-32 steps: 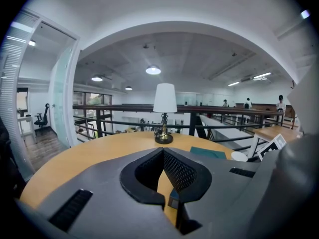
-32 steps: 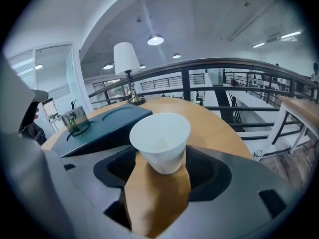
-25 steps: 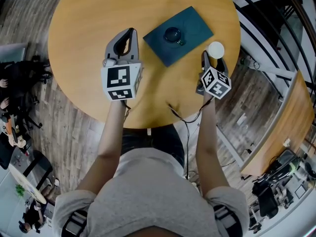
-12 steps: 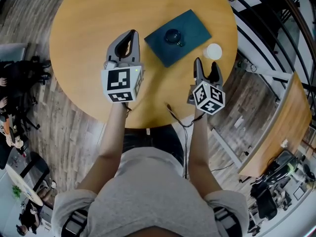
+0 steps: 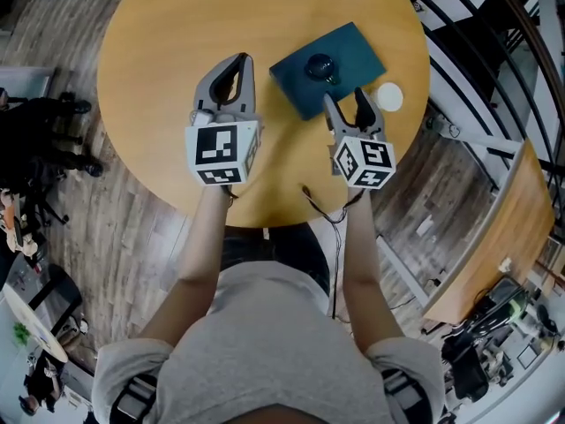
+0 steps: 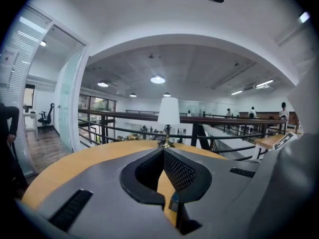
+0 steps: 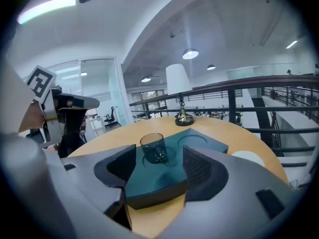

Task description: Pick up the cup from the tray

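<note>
While the left gripper hangs over the round wooden table with its jaws pressed together, the right gripper has its jaws spread wide at the near edge of the dark teal tray. On that tray stands the cup: small, upright, see-through tinted glass, just beyond the jaws and untouched.

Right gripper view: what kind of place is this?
Probably an open-plan office, on an upper level: a round wooden table beside a black railing, an office chair past a glass wall, and ceiling lights.
</note>
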Action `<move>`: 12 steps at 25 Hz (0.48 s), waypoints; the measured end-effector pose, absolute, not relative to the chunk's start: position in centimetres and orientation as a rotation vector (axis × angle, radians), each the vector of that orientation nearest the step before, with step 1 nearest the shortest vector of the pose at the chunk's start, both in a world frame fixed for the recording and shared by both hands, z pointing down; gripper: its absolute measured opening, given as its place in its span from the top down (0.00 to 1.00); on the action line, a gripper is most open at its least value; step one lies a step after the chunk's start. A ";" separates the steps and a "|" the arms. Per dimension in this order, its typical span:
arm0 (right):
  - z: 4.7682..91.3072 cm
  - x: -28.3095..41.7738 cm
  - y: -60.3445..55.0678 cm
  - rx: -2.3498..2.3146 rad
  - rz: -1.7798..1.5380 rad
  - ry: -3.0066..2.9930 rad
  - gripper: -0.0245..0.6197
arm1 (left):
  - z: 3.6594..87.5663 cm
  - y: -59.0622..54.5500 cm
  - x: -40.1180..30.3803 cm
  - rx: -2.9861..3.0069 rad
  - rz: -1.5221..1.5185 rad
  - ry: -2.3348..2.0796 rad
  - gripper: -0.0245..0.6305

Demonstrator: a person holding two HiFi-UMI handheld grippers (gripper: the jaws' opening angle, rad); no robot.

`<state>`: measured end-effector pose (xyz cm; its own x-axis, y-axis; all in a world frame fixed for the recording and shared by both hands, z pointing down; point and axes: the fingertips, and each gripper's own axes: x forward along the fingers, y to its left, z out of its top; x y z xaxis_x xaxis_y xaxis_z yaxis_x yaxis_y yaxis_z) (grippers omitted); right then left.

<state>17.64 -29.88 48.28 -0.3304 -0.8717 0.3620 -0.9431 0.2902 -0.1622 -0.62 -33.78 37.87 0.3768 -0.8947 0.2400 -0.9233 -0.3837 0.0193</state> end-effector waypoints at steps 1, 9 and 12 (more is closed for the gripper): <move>48.5 17.2 -30.1 1.633 0.500 -2.369 0.54 | 37.9 -33.7 -1.0 2.474 0.286 -1.654 0.95; 51.0 16.0 -31.7 1.407 0.455 -2.392 0.54 | 38.3 -33.6 -2.7 2.439 0.294 -1.687 0.95; 51.8 15.5 -32.0 1.334 0.445 -2.402 0.54 | 38.5 -33.6 -2.9 2.436 0.301 -1.687 0.95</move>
<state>15.49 -32.03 51.80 -0.4915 -0.7452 0.4507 -0.8571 0.5055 -0.0989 -2.94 -33.58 38.51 0.3421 -0.9040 0.2565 -0.9369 -0.3491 0.0190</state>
